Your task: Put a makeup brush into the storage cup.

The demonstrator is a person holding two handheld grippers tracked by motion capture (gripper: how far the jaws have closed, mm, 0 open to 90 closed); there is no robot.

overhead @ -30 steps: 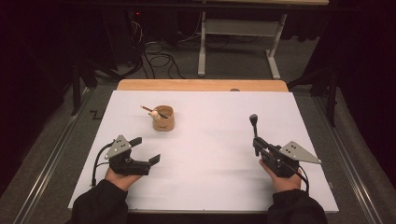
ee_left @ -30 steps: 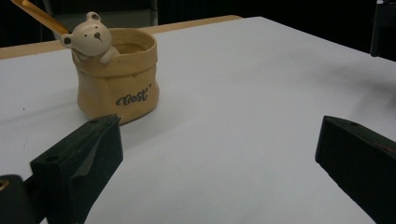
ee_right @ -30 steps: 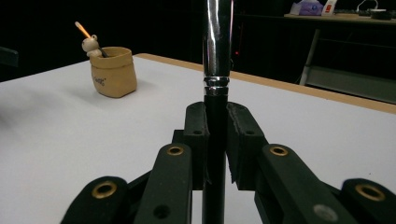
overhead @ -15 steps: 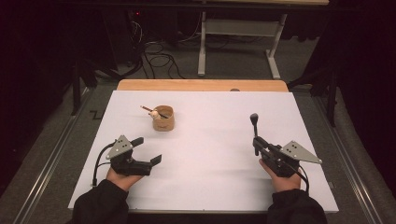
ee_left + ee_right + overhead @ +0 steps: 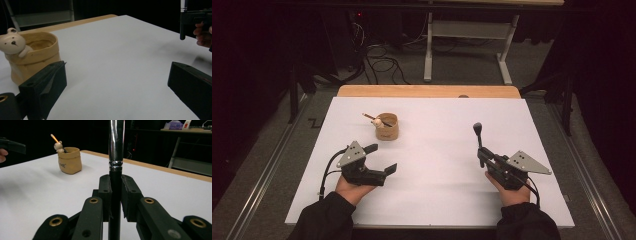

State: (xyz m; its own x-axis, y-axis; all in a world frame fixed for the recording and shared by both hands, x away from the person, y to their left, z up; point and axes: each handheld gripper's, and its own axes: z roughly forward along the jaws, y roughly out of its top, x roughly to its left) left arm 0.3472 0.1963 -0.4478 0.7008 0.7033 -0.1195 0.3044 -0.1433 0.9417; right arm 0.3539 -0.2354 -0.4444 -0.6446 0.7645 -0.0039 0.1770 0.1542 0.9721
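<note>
I have the right gripper at the near right of the white worktop, and its jaws are clamped on a makeup brush. In the right gripper view the brush stands upright between the two pads, its black handle pinched low down and a chrome ferrule rising out of the top of the picture. From the high view the brush points up and slightly toward the far side, with its dark rounded head at the top. It is lifted clear of the worktop, with nothing else near it.

My left gripper sits at the near left, jaws wide apart and holding nothing. In the left gripper view only bare worktop lies between the two black jaws.

The tan holder stands on the left half of the worktop, farther away than the left gripper and just beyond it, well apart from the brush. It looks like a small crumpled sack with a cream bear figure leaning over its rim. A thin stick with a pale tip pokes out of it at a slant.

A strip of bare wood runs along the far edge of the worktop. Beyond it, cables lie on the floor near a metal frame.
</note>
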